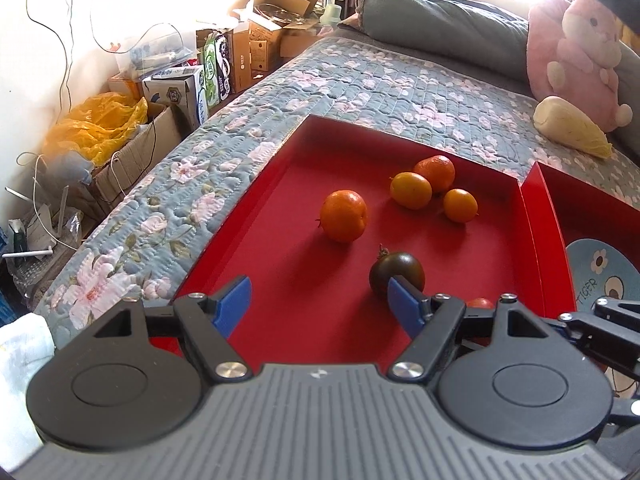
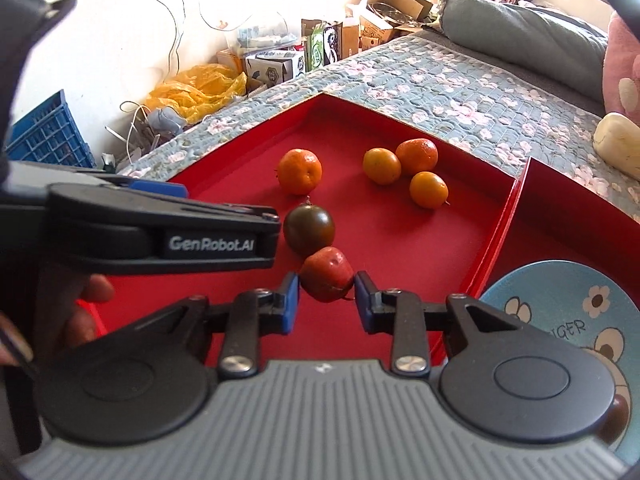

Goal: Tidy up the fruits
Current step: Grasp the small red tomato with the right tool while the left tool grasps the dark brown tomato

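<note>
A red tray (image 1: 280, 184) (image 2: 400, 240) lies on the bed. In it are several orange citrus fruits (image 1: 344, 216) (image 2: 299, 171), a dark tomato (image 1: 397, 273) (image 2: 309, 229) and a small red fruit (image 2: 327, 279). My left gripper (image 1: 322, 300) is open and empty; its right finger is close beside the dark tomato. My right gripper (image 2: 326, 300) has its blue pads (image 2: 362, 300) on both sides of the red fruit, closed on it. The red fruit barely shows in the left wrist view (image 1: 480, 303).
A second red tray (image 1: 592, 208) (image 2: 560, 216) to the right holds a blue cartoon plate (image 1: 600, 272) (image 2: 560, 312). A pale yellow plush vegetable (image 1: 572, 126) and pink plush rabbit (image 1: 584, 40) lie on the floral quilt (image 1: 360, 80). Boxes and clutter sit beside the bed.
</note>
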